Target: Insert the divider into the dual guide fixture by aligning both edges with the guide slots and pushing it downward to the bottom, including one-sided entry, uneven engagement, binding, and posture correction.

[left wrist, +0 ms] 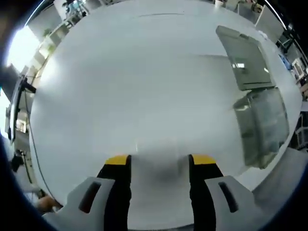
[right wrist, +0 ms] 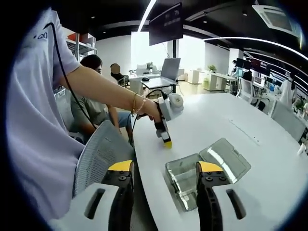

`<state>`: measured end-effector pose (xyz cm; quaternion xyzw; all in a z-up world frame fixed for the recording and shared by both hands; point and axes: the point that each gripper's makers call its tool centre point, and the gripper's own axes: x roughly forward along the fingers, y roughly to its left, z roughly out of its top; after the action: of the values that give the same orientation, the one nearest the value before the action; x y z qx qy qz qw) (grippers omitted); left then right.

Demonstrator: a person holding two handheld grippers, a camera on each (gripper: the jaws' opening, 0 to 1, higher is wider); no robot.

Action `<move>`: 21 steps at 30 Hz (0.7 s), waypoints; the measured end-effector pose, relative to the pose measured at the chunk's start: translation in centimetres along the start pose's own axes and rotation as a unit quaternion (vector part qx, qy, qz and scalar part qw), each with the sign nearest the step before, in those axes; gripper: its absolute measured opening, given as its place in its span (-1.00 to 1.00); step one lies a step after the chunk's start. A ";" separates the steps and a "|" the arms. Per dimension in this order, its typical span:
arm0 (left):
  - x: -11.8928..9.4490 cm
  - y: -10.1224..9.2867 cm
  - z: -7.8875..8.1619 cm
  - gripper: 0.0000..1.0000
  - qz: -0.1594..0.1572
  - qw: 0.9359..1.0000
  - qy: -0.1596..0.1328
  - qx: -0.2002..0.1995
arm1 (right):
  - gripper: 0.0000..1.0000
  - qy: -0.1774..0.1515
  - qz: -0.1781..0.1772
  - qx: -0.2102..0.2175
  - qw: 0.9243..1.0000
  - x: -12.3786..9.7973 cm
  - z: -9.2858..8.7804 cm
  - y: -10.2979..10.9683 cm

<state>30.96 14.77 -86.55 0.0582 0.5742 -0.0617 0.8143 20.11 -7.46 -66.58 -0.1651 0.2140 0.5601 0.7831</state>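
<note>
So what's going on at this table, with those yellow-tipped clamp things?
A person is holding a two-jaw gripper in each hand over a white table. Neither holds anything: the left gripper hangs open above bare tabletop, and the right gripper is open too, pointing toward a clear plastic fixture with a flat clear divider lying beside it. The divider is not yet in the fixture, so the inserting has not started.

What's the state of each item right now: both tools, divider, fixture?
left tool: open, empty, above bare table
right tool: open, empty, above the fixture
divider: flat on the table, not inserted
guide fixture: upright on the table, empty, beside the divider
</note>
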 end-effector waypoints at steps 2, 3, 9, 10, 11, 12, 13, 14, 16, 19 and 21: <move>0.0 0.0 0.0 -0.07 0.000 1.000 -0.001 0.000 | -0.01 0.005 -0.001 0.003 1.000 0.0 -0.2 -0.1; 0.0 0.0 0.0 -0.07 0.000 1.000 -0.001 0.000 | 0.02 0.005 -0.002 0.001 1.000 -0.1 -0.2 -0.2; 0.0 -0.1 0.0 -0.08 0.001 1.000 -0.001 -0.001 | 0.09 0.008 -0.004 -0.002 1.000 -0.2 -0.1 -0.4; 0.0 -0.1 0.1 -0.09 0.000 1.000 0.000 -0.001 | 0.09 0.007 -0.004 -0.002 1.000 -0.2 -0.1 -0.4; 0.0 -0.1 0.1 -0.10 0.000 1.000 0.000 -0.001 | 0.08 0.008 -0.004 -0.002 1.000 -0.2 -0.1 -0.4; 0.0 -0.1 0.1 -0.11 0.000 1.000 0.000 -0.001 | 0.07 0.008 -0.005 -0.003 1.000 -0.2 -0.1 -0.4; 0.0 -0.1 0.1 -0.12 0.000 1.000 0.002 -0.001 | 0.06 0.008 -0.005 -0.003 1.000 -0.2 -0.1 -0.5; 0.0 -0.2 0.1 -0.14 -0.001 1.000 0.002 0.000 | 0.06 0.009 -0.006 -0.004 1.000 -0.2 -0.1 -0.5; 0.0 -0.3 0.2 -0.17 -0.001 1.000 0.005 0.002 | 0.05 0.009 -0.007 -0.005 1.000 -0.3 -0.2 -0.6; 0.1 -0.5 0.2 -0.24 -0.002 1.000 0.007 0.006 | 0.03 0.010 -0.009 -0.005 1.000 -0.3 -0.3 -0.8; 0.0 -0.7 0.3 -0.33 -0.003 1.000 0.007 0.008 | 0.02 0.008 -0.012 -0.007 1.000 -0.4 -0.2 -0.9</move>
<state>31.10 14.04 -86.50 0.0633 0.5798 -0.0677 0.8095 20.80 -8.17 -66.52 -0.1777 0.2148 0.5507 0.7868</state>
